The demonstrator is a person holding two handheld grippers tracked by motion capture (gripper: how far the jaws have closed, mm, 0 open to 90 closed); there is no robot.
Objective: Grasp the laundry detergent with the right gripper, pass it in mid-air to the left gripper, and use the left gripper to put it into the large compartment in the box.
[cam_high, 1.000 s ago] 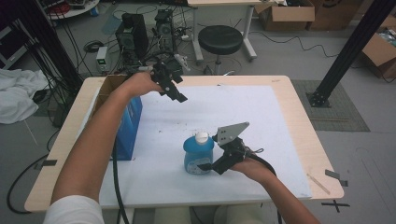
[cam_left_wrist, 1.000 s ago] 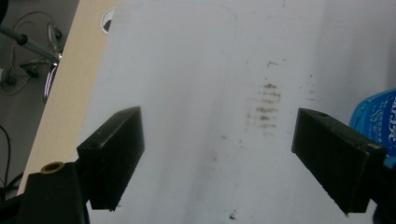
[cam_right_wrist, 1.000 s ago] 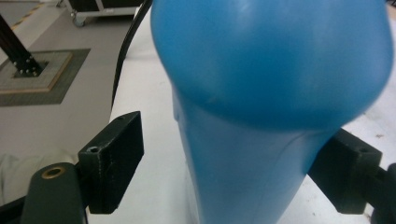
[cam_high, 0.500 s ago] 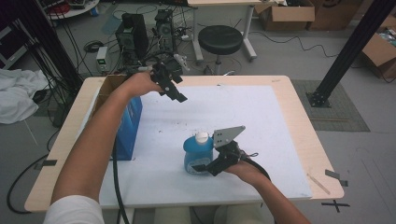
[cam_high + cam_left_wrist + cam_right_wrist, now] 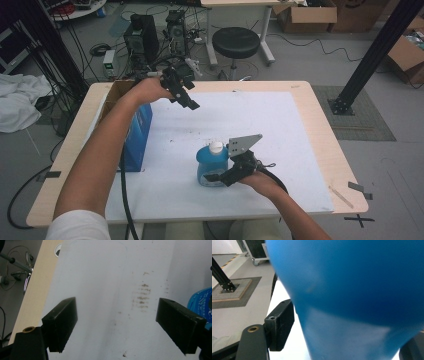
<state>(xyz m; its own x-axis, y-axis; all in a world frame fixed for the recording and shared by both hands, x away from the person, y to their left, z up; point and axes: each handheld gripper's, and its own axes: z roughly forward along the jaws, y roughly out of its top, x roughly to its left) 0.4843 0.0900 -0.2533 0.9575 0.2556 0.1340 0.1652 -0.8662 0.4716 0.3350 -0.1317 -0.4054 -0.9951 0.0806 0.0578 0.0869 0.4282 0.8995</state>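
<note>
The squat blue plastic bottle with a white cap (image 5: 212,165) stood upright, between the right gripper (image 5: 223,176)'s jaws, which had just been closing around its body; the left gripper (image 5: 184,95) hung open, well beyond the bottle

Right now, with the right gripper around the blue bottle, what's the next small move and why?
Probably finish closing the right gripper on the blue bottle: its jaws have just been closing with the bottle between them, and a slight gap seems to remain at the left jaw.
</note>
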